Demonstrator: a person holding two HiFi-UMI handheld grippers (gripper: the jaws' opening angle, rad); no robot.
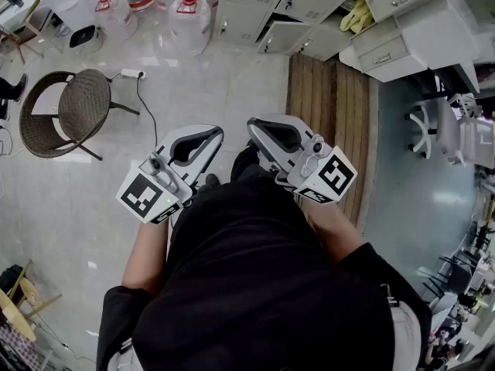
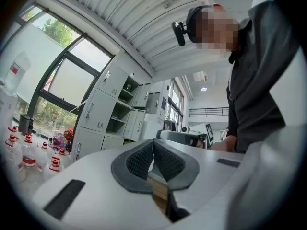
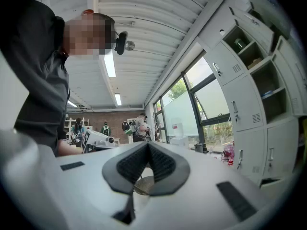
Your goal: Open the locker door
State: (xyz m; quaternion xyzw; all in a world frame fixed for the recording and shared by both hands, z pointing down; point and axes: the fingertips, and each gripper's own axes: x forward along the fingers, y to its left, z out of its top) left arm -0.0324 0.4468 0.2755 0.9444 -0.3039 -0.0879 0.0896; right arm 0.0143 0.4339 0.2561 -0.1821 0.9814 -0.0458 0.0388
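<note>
The left hand-held gripper (image 1: 207, 136) is shut. Its two jaws press together with nothing between them. The right hand-held gripper (image 1: 261, 130) is shut too and holds nothing. Both sit side by side in front of the person (image 1: 263, 284), above the floor (image 1: 201, 83). The grey lockers (image 1: 267, 6) stand ahead, well apart from both. Most doors (image 2: 93, 111) are closed. Some lockers are open and show shelves (image 2: 120, 121). Big water bottles (image 1: 189, 12) stand left of the lockers. A round chair (image 1: 77, 110) is at the left. A wooden board (image 1: 332, 107) lies on the floor at the right.
</note>
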